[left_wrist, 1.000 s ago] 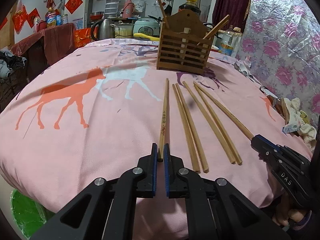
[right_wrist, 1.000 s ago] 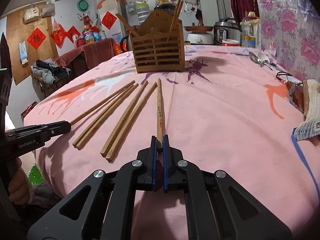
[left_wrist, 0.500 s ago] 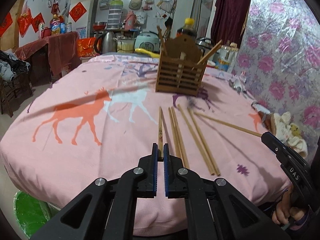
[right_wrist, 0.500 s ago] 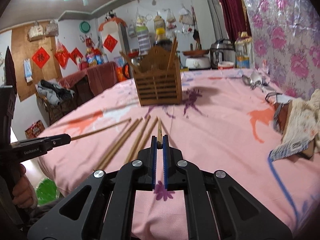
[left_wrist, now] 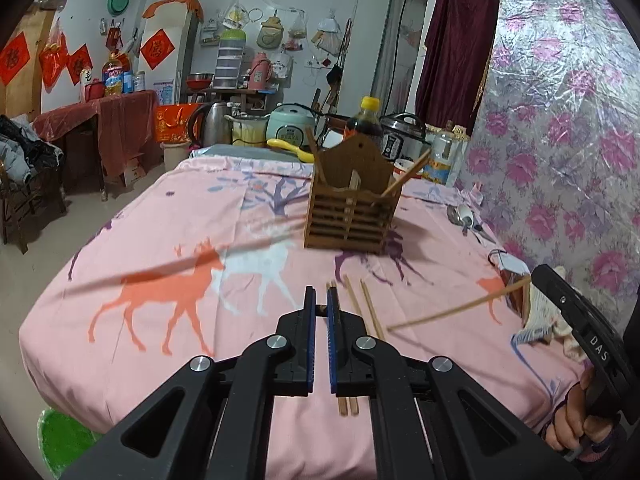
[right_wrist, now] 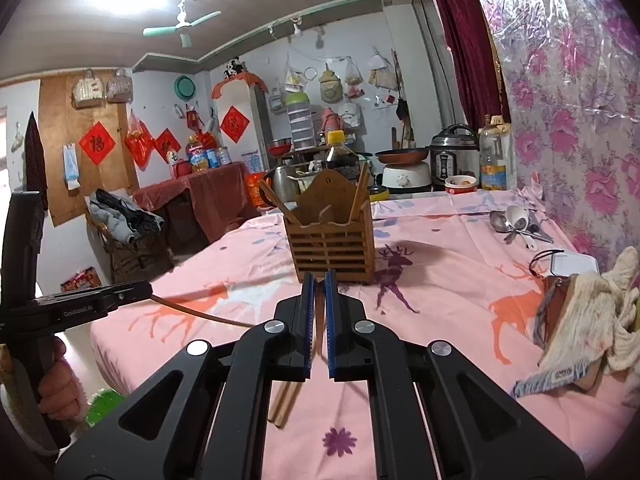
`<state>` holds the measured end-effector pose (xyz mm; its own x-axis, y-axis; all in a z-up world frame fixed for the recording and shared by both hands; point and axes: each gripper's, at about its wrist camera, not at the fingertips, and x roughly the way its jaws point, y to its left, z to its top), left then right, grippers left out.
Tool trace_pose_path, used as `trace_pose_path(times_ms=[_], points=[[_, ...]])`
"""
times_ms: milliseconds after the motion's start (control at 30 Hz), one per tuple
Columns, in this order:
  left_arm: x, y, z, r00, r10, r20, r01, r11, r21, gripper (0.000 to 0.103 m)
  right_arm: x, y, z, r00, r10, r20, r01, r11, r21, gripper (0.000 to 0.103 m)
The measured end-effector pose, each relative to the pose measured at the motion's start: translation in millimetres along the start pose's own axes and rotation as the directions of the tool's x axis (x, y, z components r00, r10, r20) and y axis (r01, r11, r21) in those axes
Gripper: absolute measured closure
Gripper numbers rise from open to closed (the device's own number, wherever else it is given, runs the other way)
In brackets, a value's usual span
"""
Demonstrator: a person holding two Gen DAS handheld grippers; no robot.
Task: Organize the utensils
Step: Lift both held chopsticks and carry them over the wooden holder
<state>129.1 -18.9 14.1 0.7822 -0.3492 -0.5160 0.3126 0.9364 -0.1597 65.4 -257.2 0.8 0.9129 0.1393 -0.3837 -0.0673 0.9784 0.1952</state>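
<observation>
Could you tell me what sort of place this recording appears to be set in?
It looks like a lived-in home kitchen and dining room. A table under a pink deer-print cloth carries a wooden utensil holder, rice cookers stand behind it, and red paper decorations hang on the wall.

Open pink tablecloth (left_wrist: 140,248) fills the left and centre of the left wrist view. The wooden holder (left_wrist: 350,208) blocks the upper centre; spoons (left_wrist: 464,216) and a cloth bundle (right_wrist: 592,312) crowd the right edge.
</observation>
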Motion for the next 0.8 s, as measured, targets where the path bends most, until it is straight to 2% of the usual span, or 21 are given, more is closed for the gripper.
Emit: trace_pose_path(times_ms=[300,533,800], points=[[25,-4,41,1.0,-0.006,0.006,0.006,1.0,0.015,0.097,26,-3,19,1.0,0.002,-0.03,-0.002,1.0,-0.019,0.096],[52,-7,80,0.999,-0.043,-0.014,0.043,0.999,0.022,0.097,53,-13,42,0.997,0.04,-0.059,-0.039,0.999,0.028,0.097],[84,-16,130,0.997,-0.069,-0.019,0.069,0.996,0.049,0.097,83,-16,80,0.998,0.058,-0.039,-0.058,0.998,0.011,0.097]])
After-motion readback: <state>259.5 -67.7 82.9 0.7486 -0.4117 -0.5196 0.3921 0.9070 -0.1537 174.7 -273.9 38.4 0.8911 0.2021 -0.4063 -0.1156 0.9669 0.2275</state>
